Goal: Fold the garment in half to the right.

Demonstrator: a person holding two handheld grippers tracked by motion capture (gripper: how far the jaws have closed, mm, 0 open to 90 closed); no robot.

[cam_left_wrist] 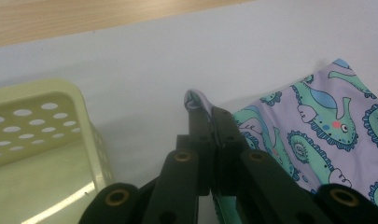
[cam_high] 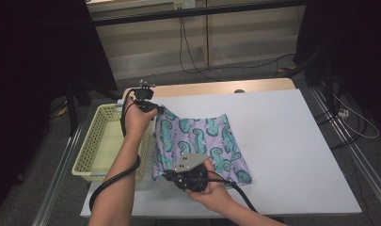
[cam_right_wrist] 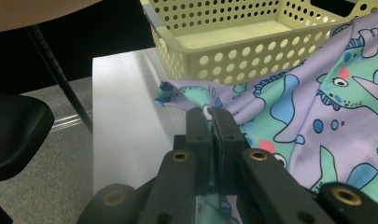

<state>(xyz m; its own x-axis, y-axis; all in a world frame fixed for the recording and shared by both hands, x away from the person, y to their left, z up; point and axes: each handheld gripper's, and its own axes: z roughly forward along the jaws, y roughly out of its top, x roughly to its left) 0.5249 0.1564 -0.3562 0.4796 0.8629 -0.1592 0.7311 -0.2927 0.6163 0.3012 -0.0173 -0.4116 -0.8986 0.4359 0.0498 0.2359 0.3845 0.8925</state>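
Note:
A lilac cloth [cam_high: 202, 141] printed with green seahorses lies on the white table [cam_high: 282, 141], its left edge lifted. My left gripper [cam_high: 153, 107] is shut on the cloth's far left corner. In the left gripper view that gripper [cam_left_wrist: 210, 112] pinches a fold of the cloth [cam_left_wrist: 317, 126] between closed jaws. My right gripper [cam_high: 167, 175] is shut on the near left corner. In the right gripper view that gripper [cam_right_wrist: 210, 114] clamps the bunched cloth [cam_right_wrist: 312, 116] just in front of the basket.
A pale yellow perforated basket [cam_high: 96, 141] sits off the table's left edge, beside the lifted cloth; its wall [cam_left_wrist: 46, 116] and rim [cam_right_wrist: 252, 53] stand close to both grippers. A wooden strip [cam_high: 216, 87] runs along the table's far side. Cables cross the floor behind.

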